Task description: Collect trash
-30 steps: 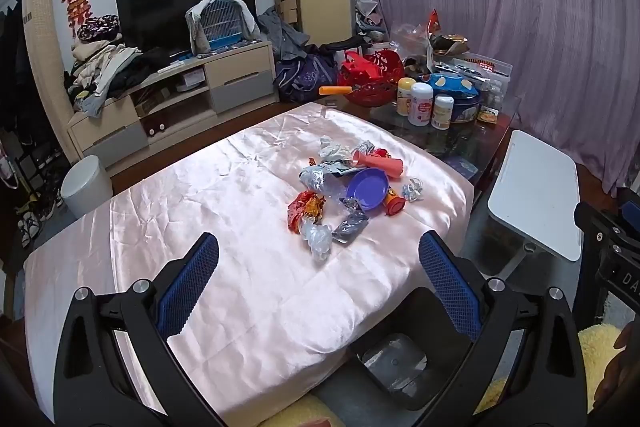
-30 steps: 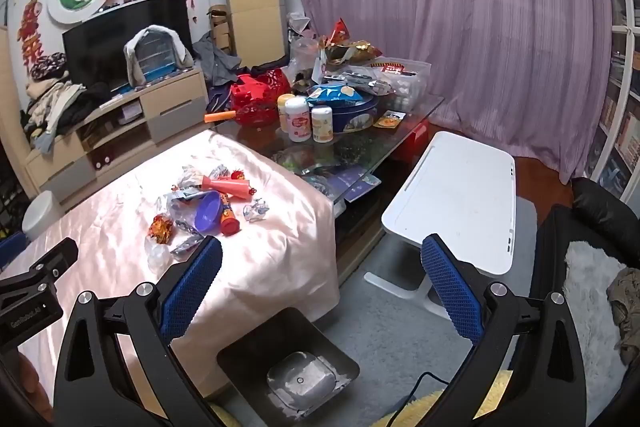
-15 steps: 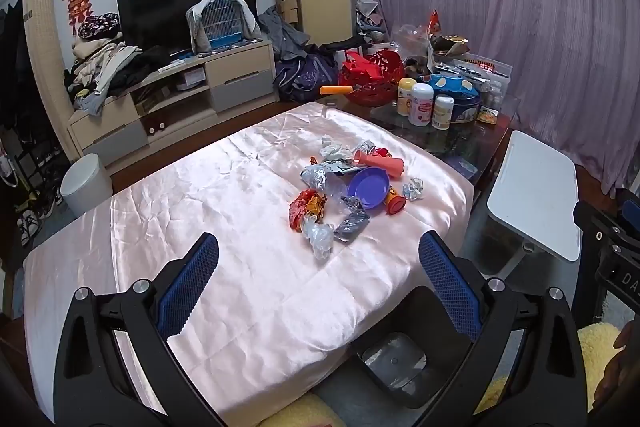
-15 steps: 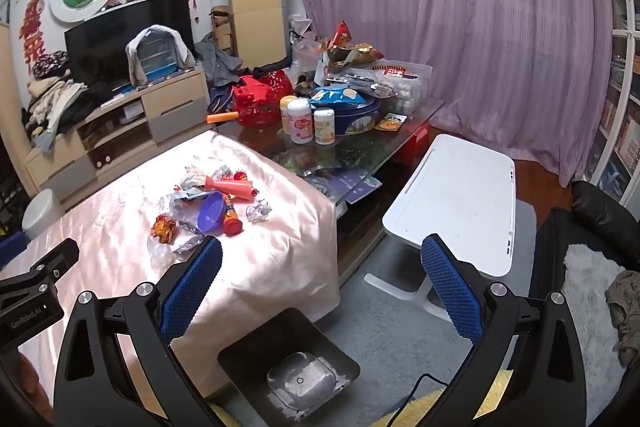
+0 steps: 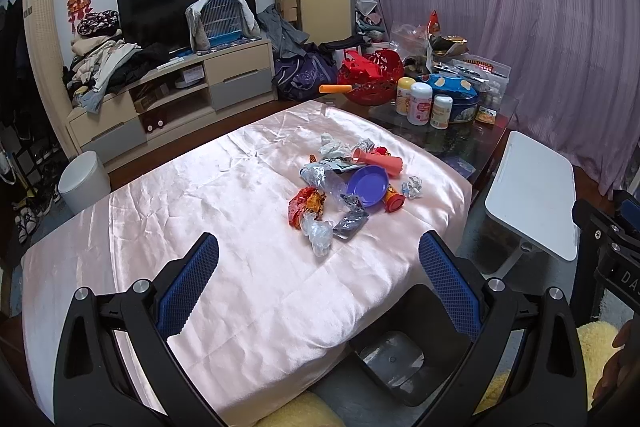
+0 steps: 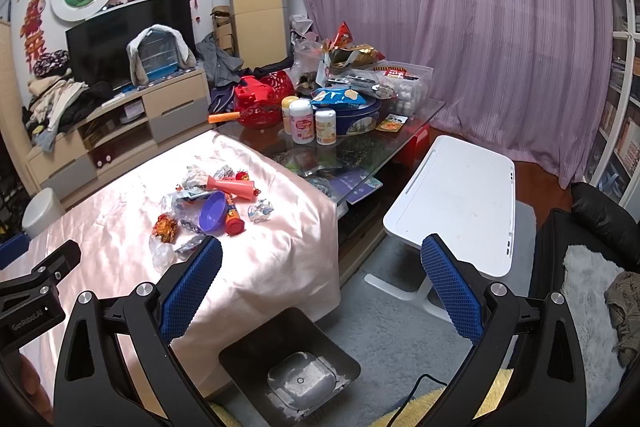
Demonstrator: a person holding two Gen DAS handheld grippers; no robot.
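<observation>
A cluttered living room lies ahead of you — a dark TV (image 5: 184, 3) on a low cabinet at the left, purple curtains (image 5: 500, 7) at the right — and a tabletop (image 5: 200, 211) under a pink satin cloth fills the middle. Since a second ago almost nothing has changed: the left wrist view is the same, and the right wrist view has only drifted slightly, with the trash where it was.

The trash sits in one heap toward the far right part of the tabletop: an orange-red wrapper (image 5: 306, 205) at the left, a clear crumpled bag (image 5: 320, 235) just in front of it, a purple bowl (image 5: 367, 185) in the middle with a red-capped tube (image 5: 392, 198) touching its right edge, and a small foil ball (image 5: 412, 186) just beside that. A dark square bin (image 6: 290, 363) stands on the floor below the near right corner of the tabletop.

In the right wrist view you can read "GenRoboAI" on the other tool's black body; the left wrist view shows "DA" on a black part at its right edge.

Your left gripper (image 5: 318, 279) hangs above the cloth with jaws spread wide, holding nothing. Your right gripper (image 6: 320, 283) is equally wide apart — empty, above the bin.
</observation>
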